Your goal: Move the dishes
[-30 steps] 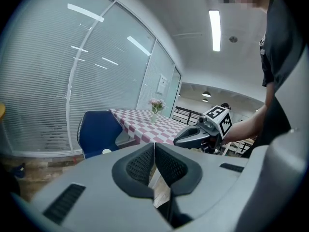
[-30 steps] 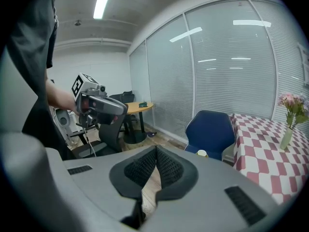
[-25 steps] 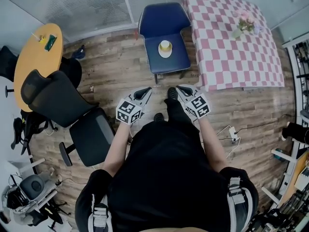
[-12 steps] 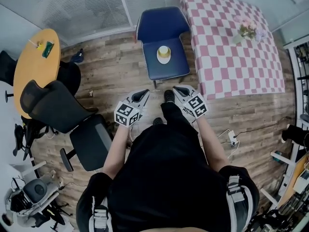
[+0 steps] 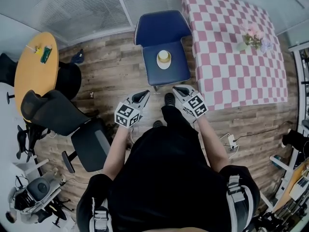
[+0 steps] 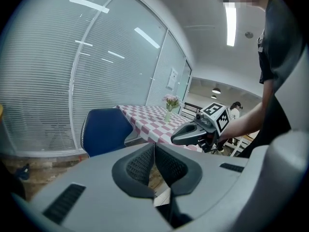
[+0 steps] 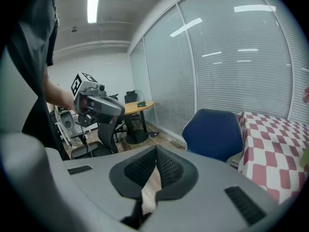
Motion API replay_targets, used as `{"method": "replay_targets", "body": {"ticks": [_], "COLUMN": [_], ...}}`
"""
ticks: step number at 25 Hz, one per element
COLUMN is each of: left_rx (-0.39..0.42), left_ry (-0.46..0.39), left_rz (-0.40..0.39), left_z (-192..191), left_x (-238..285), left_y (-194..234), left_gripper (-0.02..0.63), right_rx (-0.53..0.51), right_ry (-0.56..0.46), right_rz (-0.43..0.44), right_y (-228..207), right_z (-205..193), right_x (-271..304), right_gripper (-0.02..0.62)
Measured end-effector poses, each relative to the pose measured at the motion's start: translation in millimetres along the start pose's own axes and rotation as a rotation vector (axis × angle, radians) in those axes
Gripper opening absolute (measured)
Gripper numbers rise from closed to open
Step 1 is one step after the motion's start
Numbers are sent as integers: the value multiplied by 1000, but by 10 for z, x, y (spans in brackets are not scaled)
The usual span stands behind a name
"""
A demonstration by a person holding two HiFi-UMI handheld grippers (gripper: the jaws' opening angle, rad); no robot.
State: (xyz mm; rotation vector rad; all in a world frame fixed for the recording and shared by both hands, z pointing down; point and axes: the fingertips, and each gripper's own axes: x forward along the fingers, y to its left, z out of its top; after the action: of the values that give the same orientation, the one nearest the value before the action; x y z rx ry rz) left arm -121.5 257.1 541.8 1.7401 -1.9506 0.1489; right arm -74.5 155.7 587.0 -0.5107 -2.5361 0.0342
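Note:
A yellow cup on a white saucer (image 5: 164,59) stands on the seat of a blue chair (image 5: 161,30) ahead of me. My left gripper (image 5: 143,96) and right gripper (image 5: 179,89) are held side by side in front of my body, short of the chair's front edge and well apart from the dishes. Both are shut with nothing between the pads. In the left gripper view my left gripper (image 6: 154,146) points past the blue chair (image 6: 104,129), and the cup is hidden. From my right gripper (image 7: 156,151) I see the blue chair (image 7: 215,132) too.
A table with a pink checked cloth (image 5: 231,47) stands right of the chair, with a vase of flowers (image 5: 251,35) on it. A round orange table (image 5: 34,64) and a black office chair (image 5: 63,115) are at the left. Cables lie on the wooden floor (image 5: 231,134).
The chair with the cup and saucer has drawn a little nearer to both grippers as I moved forward. Both grippers stayed shut and side by side.

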Motion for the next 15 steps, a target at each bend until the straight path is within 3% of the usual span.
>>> {"method": "replay_targets", "body": {"ticks": [15], "left_rx": [-73], "left_ry": [38], "left_rz": [107], "left_z": [473], "left_x": [865], "left_y": [722], "left_gripper": [25], "right_rx": [-57], "right_ry": [44], "right_rz": [130], "right_y": [-1187], "right_z": [241], "right_x": [585], "right_gripper": [15]}}
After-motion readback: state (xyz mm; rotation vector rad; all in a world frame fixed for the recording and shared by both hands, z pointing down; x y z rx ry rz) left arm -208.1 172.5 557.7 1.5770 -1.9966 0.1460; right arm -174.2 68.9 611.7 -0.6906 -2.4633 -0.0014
